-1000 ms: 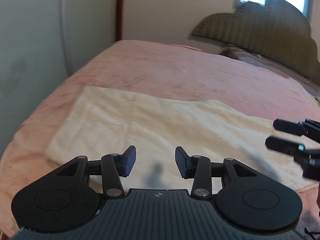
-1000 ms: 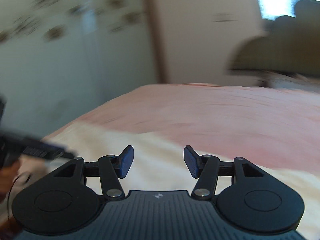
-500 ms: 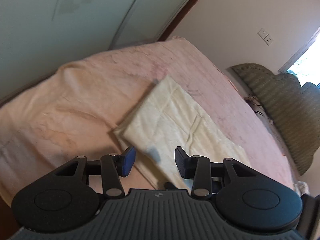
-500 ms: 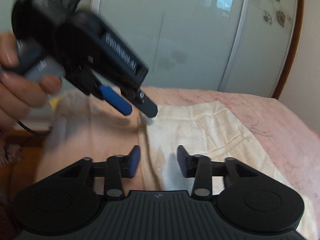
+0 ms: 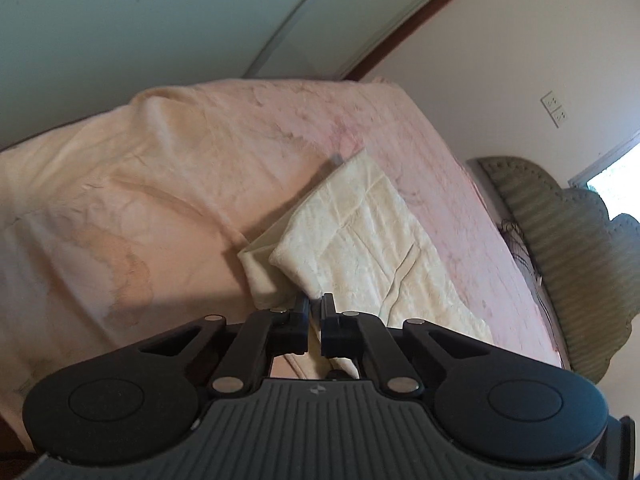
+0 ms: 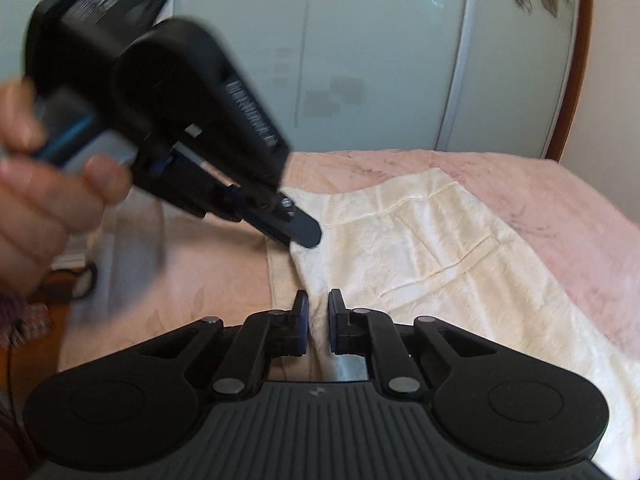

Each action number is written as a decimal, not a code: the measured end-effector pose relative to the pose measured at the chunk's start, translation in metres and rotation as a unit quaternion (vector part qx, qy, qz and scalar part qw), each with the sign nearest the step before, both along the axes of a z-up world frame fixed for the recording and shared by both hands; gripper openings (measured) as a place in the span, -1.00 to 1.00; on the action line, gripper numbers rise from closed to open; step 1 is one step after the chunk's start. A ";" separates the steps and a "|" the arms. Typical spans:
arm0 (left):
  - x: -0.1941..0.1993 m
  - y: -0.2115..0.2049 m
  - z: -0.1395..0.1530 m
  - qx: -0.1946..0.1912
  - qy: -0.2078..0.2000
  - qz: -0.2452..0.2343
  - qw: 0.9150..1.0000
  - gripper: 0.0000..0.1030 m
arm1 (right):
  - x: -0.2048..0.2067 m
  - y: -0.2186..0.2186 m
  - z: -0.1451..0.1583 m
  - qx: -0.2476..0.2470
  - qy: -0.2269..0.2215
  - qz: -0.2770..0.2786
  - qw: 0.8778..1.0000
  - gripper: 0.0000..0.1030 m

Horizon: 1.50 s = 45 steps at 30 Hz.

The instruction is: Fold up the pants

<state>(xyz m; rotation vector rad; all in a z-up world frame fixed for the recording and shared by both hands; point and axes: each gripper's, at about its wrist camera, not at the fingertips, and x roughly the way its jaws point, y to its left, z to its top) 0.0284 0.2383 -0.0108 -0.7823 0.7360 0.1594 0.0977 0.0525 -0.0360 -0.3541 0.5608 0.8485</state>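
Both grippers pinch the pants [image 5: 372, 248] at the lower middle of each frame.

Left gripper [image 5: 316, 312] and right gripper [image 6: 318, 312] are nearly closed, cream cloth edge between their fingers, over the pink bed [image 5: 160, 184].

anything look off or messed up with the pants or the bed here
Nothing stands out. The cream pants lie on the pink bedspread, with one end pinched and lifted by the left gripper and the right gripper. That raised corner comes from the grip, not from disorder.
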 end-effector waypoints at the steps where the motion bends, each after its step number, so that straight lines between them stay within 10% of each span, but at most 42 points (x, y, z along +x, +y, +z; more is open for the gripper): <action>1: -0.004 -0.001 0.004 0.010 -0.005 0.003 1.000 -0.90 | 0.001 0.001 0.002 0.011 0.010 0.002 1.000 -0.81; 8: -0.001 -0.011 -0.001 0.081 0.030 0.015 0.996 -0.90 | 0.003 0.010 -0.007 0.036 0.041 -0.004 0.999 -0.75; 14: 0.003 -0.024 0.008 0.135 0.035 0.001 0.990 -0.87 | -0.015 -0.093 0.032 0.117 0.040 -0.081 0.989 -0.71; 18: 0.001 -0.029 0.020 0.162 0.037 0.017 0.986 -0.66 | -0.043 -0.202 0.040 0.093 0.010 -0.223 0.970 0.21; 23: -0.003 -0.049 0.047 0.260 0.024 0.078 0.962 -0.52 | -0.090 -0.313 0.002 0.063 0.078 -0.371 0.923 0.26; 26: 0.006 -0.075 0.060 0.274 0.000 0.037 0.961 -0.52 | -0.142 -0.365 -0.005 0.133 0.069 -0.443 0.884 0.22; 31: 0.035 -0.171 0.065 0.283 -0.054 -0.147 0.946 -0.47 | -0.231 -0.469 0.003 0.303 0.021 -0.585 0.752 0.26; 34: 0.043 -0.240 0.058 0.281 -0.082 -0.281 0.914 -0.26 | -0.267 -0.516 -0.006 0.364 0.023 -0.633 0.683 0.26; 38: 0.034 -0.333 0.044 0.302 -0.120 -0.428 0.843 -0.11 | -0.278 -0.548 -0.026 0.418 0.029 -0.647 0.637 0.26; 45: -0.007 -0.442 0.003 0.319 -0.159 -0.588 0.726 -0.08 | -0.265 -0.573 -0.049 0.454 0.030 -0.649 0.609 0.08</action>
